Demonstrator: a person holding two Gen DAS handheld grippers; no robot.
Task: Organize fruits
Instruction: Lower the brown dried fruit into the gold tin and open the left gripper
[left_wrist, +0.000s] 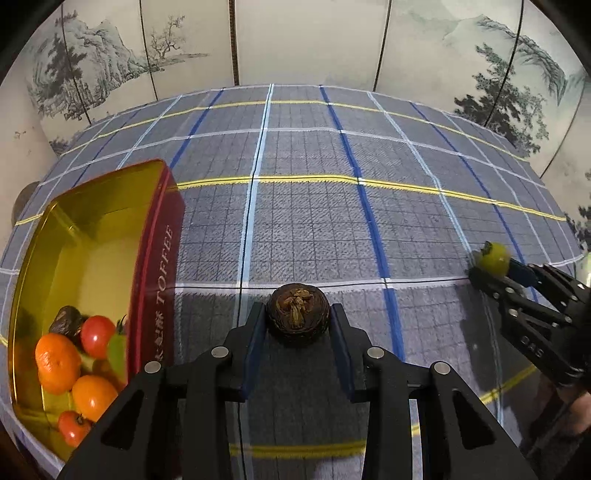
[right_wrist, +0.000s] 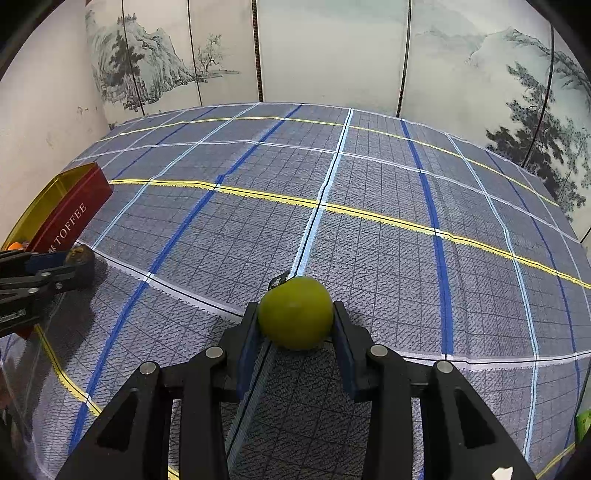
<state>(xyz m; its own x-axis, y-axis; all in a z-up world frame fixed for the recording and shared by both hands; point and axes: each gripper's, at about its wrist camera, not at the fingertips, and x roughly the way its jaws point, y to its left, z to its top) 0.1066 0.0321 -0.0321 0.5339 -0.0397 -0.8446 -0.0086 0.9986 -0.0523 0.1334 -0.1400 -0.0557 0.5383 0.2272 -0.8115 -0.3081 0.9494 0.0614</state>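
Fingers (left_wrist: 258, 332) of my left gripper (left_wrist: 298, 325) are sitting closest in the left wrist view, and I am seeing them pressed against both sides of a dark, wrinkled brown fruit (left_wrist: 297, 318), so that gripper is closed on it partway. I am reading the brown fruit as low over the plaid tablecloth (left_wrist: 314, 221), though I cannot tell whether it is touching the cloth. Just to the left of my left gripper, a gold-lined tin (left_wrist: 162, 266) with a red wall lettered TOFFEE is lying open on the cloth. Its near end is holding two orange mandarins (left_wrist: 57, 363), red tomatoes (left_wrist: 98, 336), a dark fruit and something green.

In the right wrist view, my right gripper (right_wrist: 295, 321) is closed partway around a green tomato (right_wrist: 295, 313), both blue pads touching its sides, its stem pointing away from the camera. It is sitting low over the same cloth, well to the right of the tin, and again I cannot tell whether it is resting on it.

Farther off, the cloth is running on bare to the table's far edge. Behind it, a folding screen (right_wrist: 325, 51) painted with ink mountains and pines is standing.
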